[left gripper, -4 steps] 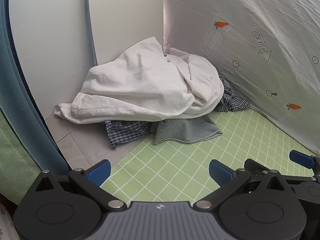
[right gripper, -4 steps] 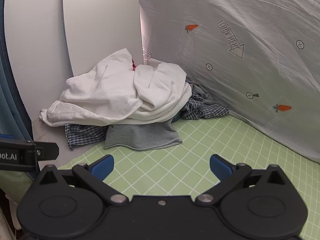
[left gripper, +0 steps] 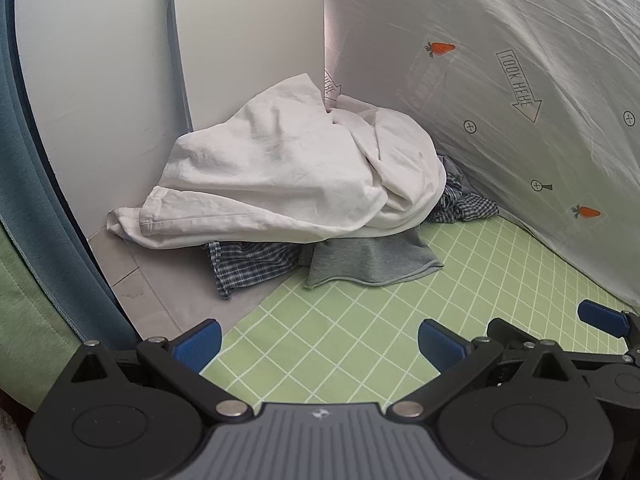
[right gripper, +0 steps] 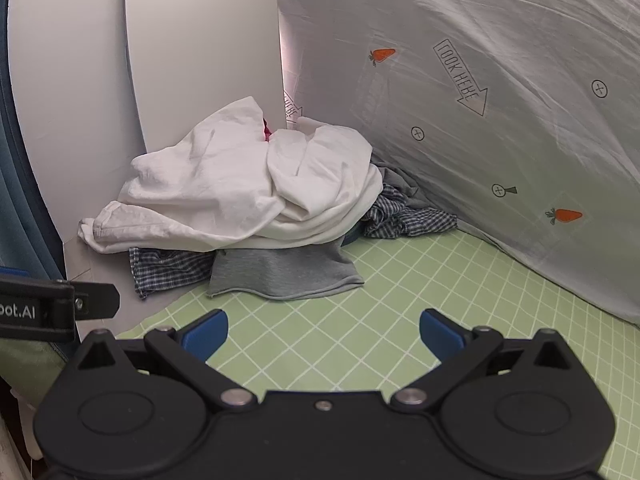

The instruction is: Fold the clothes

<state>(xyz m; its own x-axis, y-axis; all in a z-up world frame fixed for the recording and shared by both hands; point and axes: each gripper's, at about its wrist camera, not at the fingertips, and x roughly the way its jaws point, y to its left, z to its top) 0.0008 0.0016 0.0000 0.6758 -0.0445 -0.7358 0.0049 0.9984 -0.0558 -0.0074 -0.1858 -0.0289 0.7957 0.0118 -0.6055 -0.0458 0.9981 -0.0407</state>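
Left wrist view: clothes pile (left gripper: 296,196) sits centre frame, white garment (left gripper: 280,168) on top, long axis running lower left to upper right. Left gripper (left gripper: 318,342) w/ jaws wide, nothing between. Right gripper (right gripper: 323,332) likewise spread, empty, over green grid sheet (right gripper: 400,312).

Right gripper (right gripper: 323,330) gapes wide above the green grid sheet (right gripper: 400,320), well short of the white garment (right gripper: 240,192) topping the clothes heap
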